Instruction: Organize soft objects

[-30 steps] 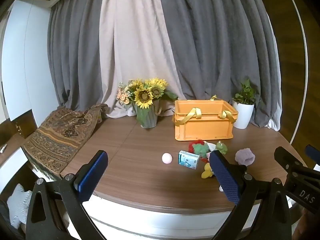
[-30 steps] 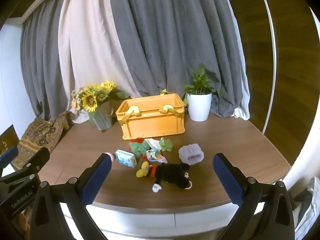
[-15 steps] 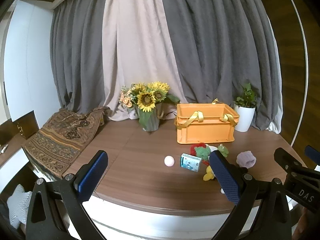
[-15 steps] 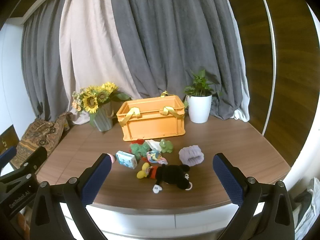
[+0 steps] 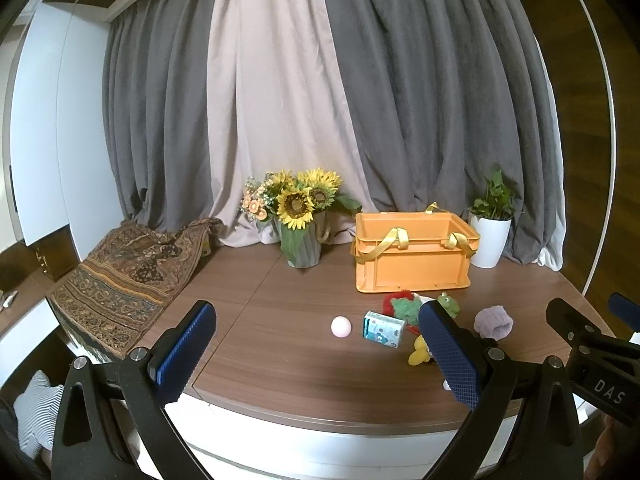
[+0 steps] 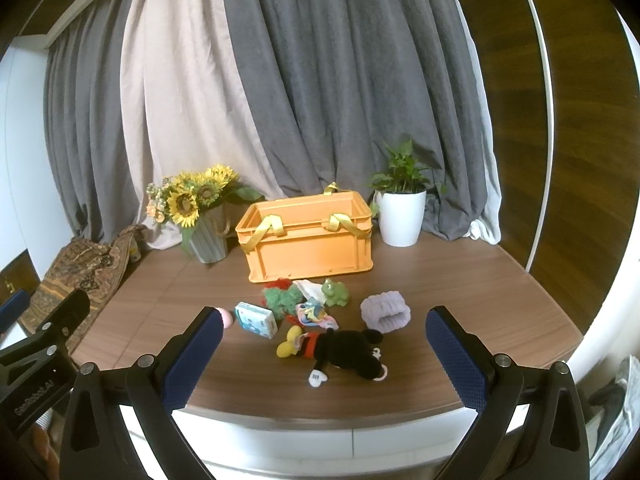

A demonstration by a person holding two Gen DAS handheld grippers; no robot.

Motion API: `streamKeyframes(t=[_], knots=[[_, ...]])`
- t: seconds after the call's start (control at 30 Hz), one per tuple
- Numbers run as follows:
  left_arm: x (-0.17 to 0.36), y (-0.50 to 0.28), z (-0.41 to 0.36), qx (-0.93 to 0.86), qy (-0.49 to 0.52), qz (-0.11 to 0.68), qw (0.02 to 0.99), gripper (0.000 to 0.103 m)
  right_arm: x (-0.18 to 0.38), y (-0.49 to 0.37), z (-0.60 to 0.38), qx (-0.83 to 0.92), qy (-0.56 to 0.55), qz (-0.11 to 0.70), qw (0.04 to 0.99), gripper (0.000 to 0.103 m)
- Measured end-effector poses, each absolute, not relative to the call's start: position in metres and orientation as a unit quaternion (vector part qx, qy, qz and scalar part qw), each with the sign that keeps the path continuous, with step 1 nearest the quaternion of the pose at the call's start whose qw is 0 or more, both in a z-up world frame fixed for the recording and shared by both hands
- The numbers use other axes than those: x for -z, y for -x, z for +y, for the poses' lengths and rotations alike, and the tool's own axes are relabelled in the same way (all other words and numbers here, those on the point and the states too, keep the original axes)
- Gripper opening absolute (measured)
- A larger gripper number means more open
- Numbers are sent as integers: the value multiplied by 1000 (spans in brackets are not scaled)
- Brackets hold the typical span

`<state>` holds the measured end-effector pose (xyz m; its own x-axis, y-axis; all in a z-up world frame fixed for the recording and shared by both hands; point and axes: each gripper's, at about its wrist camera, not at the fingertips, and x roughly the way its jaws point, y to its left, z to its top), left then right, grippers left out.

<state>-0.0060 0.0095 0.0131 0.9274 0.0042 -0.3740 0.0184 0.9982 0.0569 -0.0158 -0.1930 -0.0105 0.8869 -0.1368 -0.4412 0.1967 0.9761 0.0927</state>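
Observation:
An orange crate point(image 6: 308, 242) with yellow straps stands at the back of the round wooden table point(image 6: 460, 280). In front of it lies a pile of soft toys: a black mouse plush point(image 6: 346, 350), a green frog point(image 6: 335, 291), a red-and-green plush point(image 6: 282, 296), a lilac knitted roll point(image 6: 386, 312), a pink ball point(image 5: 341, 326) and a small blue-white pack point(image 5: 383, 328). My left gripper point(image 5: 320, 354) and right gripper point(image 6: 324, 354) both hang open in front of the table's near edge, apart from everything, with nothing between their fingers.
A grey vase of sunflowers point(image 5: 298, 220) stands left of the crate and a white potted plant point(image 6: 402, 208) to its right. A patterned cloth point(image 5: 124, 268) drapes over the left side. Grey and beige curtains hang behind.
Both grippers have tilted up and drawn back slightly, so the table and toys sit lower in view. No object has moved and both grippers stay open.

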Motion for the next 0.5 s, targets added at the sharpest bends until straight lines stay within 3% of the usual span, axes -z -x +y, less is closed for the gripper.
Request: streamKeyframes(t=[0.5], knots=[[-11, 9, 8, 3, -30, 188, 982, 103, 11, 16, -193, 86, -67, 222, 969, 103]])
